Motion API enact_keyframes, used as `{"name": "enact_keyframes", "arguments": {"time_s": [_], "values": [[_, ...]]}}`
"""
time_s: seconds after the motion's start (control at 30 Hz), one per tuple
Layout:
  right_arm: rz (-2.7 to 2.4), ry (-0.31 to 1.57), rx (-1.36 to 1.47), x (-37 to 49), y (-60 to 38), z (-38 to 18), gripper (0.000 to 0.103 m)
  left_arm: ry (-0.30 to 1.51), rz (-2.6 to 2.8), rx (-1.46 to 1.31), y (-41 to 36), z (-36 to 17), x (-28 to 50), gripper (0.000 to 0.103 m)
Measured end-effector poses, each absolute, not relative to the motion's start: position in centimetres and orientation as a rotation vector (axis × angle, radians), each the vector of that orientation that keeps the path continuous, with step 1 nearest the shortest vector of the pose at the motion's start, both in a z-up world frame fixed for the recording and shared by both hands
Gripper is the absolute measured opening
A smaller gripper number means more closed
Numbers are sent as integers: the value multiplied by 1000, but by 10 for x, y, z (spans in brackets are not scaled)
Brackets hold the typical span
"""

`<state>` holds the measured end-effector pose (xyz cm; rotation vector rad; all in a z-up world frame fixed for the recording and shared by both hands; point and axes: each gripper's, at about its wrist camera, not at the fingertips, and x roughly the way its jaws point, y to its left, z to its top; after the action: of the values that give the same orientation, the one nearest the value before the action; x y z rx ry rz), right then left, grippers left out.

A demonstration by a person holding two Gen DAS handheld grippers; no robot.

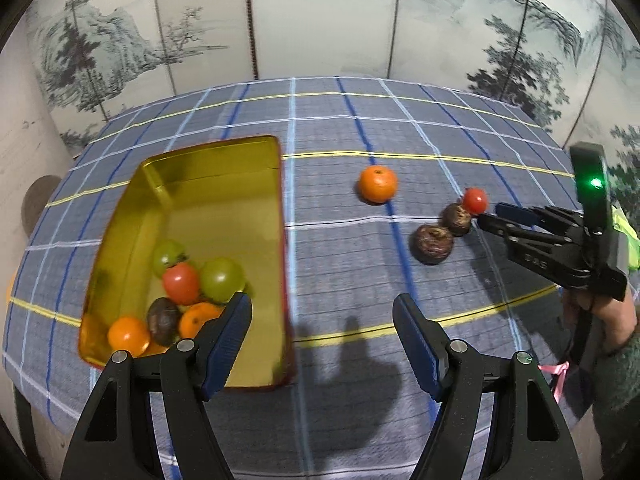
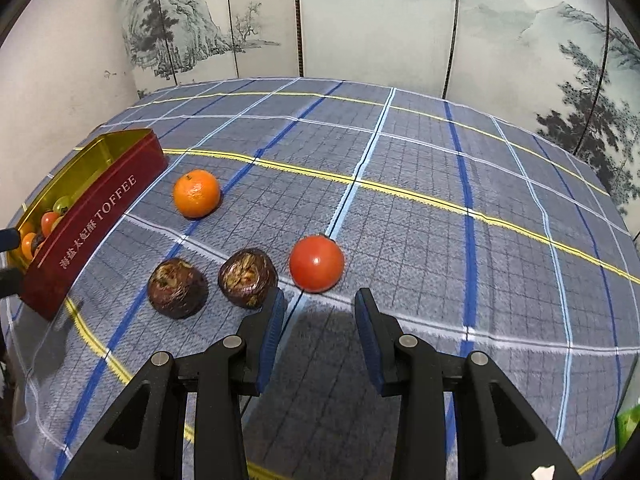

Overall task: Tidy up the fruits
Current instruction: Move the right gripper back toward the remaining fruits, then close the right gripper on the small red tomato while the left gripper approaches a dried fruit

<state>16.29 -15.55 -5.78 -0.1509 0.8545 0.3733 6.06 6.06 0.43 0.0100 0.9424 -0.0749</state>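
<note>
A gold-lined red toffee tin (image 1: 224, 168) (image 2: 96, 208) lies open on the plaid cloth and holds several fruits (image 1: 182, 282). On the cloth lie an orange (image 1: 377, 183) (image 2: 196, 193), a red tomato (image 1: 475, 200) (image 2: 316, 263) and two dark brown fruits (image 1: 432, 244) (image 2: 177, 287) (image 2: 247, 277). My left gripper (image 1: 322, 322) is open and empty above the tin's near right edge. My right gripper (image 2: 320, 312) (image 1: 490, 216) is open and empty just short of the tomato.
The table is covered by a blue plaid cloth (image 2: 440, 184). A painted folding screen (image 2: 360, 20) stands behind it. A white wall (image 2: 60, 80) is at the left. A green packet (image 2: 628, 424) sits at the right table edge.
</note>
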Motion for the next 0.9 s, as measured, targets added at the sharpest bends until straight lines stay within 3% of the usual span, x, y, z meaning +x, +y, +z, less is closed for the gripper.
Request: {"name": "enact_keyframes", "arguments": {"time_s": [0.9], "values": [[335,876,-163,179,-164,-66,29,966,-144,53,-2,-28,101,74]]}}
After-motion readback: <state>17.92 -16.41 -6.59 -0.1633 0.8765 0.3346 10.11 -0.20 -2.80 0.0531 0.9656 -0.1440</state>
